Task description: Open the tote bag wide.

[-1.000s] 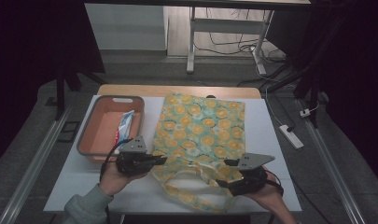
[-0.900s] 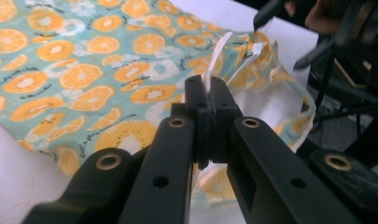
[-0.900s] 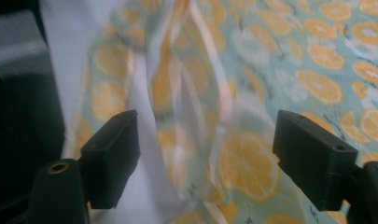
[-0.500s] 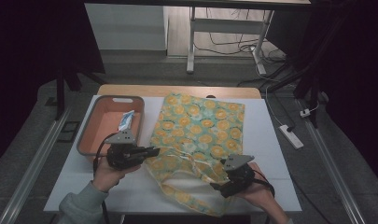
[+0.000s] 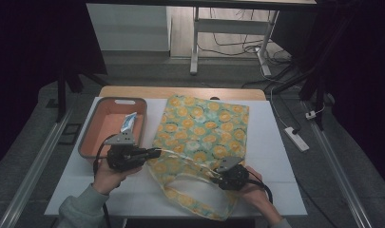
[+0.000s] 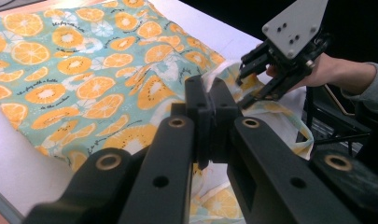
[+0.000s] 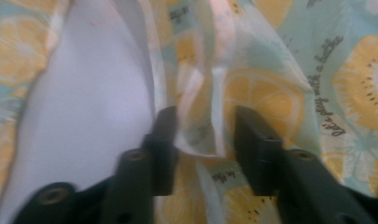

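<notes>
Tote bag (image 5: 206, 128) mouth edge between both tools, table (image 5: 275, 156) bare rightward.

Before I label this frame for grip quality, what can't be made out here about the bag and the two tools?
- Left tool: its shut jaws cover the spot where they pinch the orange-print bag, in the left gripper view.
- Right tool: blurred right gripper view; bag rim between the jaws, contact unclear.
- Bag's inside: folded fabric hides it in the high view.
- Packet in the orange tray: too small to read.
</notes>
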